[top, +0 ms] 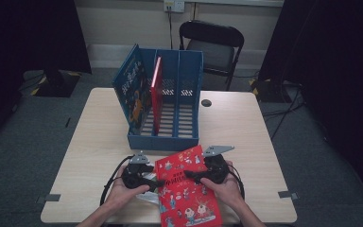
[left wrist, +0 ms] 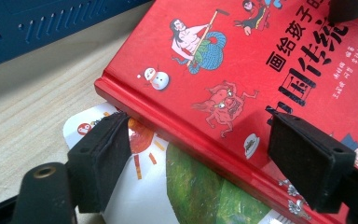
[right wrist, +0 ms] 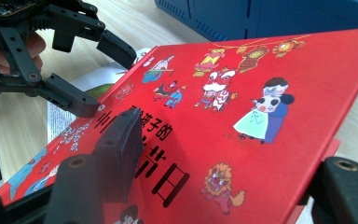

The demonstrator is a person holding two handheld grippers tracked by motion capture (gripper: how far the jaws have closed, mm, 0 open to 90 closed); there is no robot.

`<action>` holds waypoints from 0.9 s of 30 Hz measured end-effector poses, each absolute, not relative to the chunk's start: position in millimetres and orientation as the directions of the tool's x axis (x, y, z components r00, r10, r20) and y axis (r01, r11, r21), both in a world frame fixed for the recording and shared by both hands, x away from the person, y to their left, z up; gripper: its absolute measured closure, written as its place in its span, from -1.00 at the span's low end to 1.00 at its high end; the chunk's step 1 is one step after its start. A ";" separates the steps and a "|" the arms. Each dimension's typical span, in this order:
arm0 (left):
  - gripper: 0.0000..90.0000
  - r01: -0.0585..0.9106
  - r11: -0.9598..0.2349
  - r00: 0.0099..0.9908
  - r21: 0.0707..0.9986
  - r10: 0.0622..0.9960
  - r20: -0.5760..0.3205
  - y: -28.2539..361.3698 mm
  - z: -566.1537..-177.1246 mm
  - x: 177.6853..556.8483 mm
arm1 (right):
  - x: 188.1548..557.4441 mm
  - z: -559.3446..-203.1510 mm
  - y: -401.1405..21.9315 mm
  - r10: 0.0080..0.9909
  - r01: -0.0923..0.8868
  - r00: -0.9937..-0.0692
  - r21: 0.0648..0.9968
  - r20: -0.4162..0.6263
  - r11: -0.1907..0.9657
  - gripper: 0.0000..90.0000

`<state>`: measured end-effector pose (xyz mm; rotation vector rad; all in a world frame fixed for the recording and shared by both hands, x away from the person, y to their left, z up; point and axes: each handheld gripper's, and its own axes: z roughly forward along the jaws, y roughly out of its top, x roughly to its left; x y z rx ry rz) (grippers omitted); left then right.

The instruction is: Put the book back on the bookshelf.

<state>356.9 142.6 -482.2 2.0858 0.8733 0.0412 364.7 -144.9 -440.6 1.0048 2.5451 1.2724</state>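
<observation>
Near the front edge of the pale wooden table (top: 99, 137), a red hardcover picture book with cartoon figures and black lettering (top: 186, 191) lies flat, partly on top of a thinner white and green booklet (left wrist: 158, 186). Its long axis runs from the person toward the blue plastic three-slot file rack (top: 170, 101) just behind it, where a blue book (top: 131, 92) and a slim red book (top: 156, 92) already stand upright. The left gripper (top: 144, 176) sits at the book's left long edge, jaws spread wide on either side of the spine, its pads not pressing. The right gripper (top: 194, 177) comes in from the opposite edge, jaws apart with one over the cover, nothing clamped. Both hands are about equally near, so lifting the book probably calls for a pinch on its edges.
</observation>
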 end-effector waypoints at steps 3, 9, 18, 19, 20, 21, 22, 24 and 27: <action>-0.56 0.565 -0.386 0.762 0.730 0.584 -0.281 141.5 -481.9 356.0 | 362.7 -437.9 -144.4 0.600 0.480 -0.785 0.762 0.153 0.434 -0.18; -0.69 0.581 -0.358 0.755 0.731 0.573 -0.319 142.4 -482.3 357.7 | 354.7 -429.8 -143.4 0.586 0.427 -0.804 0.786 0.103 0.447 -0.10; -0.85 0.590 -0.348 0.762 0.728 0.537 -0.361 138.4 -486.0 361.3 | 353.5 -429.3 -146.3 0.572 0.411 -0.813 0.802 0.107 0.434 -0.04; -0.85 0.595 -0.342 0.761 0.728 0.532 -0.372 138.8 -486.5 362.2 | 352.8 -428.8 -146.5 0.571 0.407 -0.814 0.805 0.105 0.432 -0.03; -0.85 0.597 -0.336 0.760 0.729 0.528 -0.379 138.9 -486.9 362.7 | 352.3 -428.4 -146.8 0.569 0.404 -0.815 0.808 0.105 0.429 -0.02; -0.85 0.596 -0.334 0.762 0.730 0.522 -0.384 138.5 -487.0 363.0 | 351.8 -428.1 -146.9 0.567 0.400 -0.817 0.810 0.103 0.429 -0.02; -0.85 0.596 -0.334 0.764 0.730 0.516 -0.388 138.3 -486.9 363.3 | 350.9 -428.0 -146.8 0.565 0.391 -0.820 0.814 0.096 0.429 -0.02; -0.85 0.604 -0.331 0.762 0.726 0.508 -0.402 138.4 -486.9 363.9 | 350.3 -427.1 -146.2 0.554 0.382 -0.827 0.817 0.094 0.433 0.01; -0.79 0.608 -0.323 0.760 0.726 0.501 -0.414 140.5 -485.8 364.9 | 350.5 -426.5 -146.0 0.548 0.382 -0.831 0.816 0.097 0.434 0.01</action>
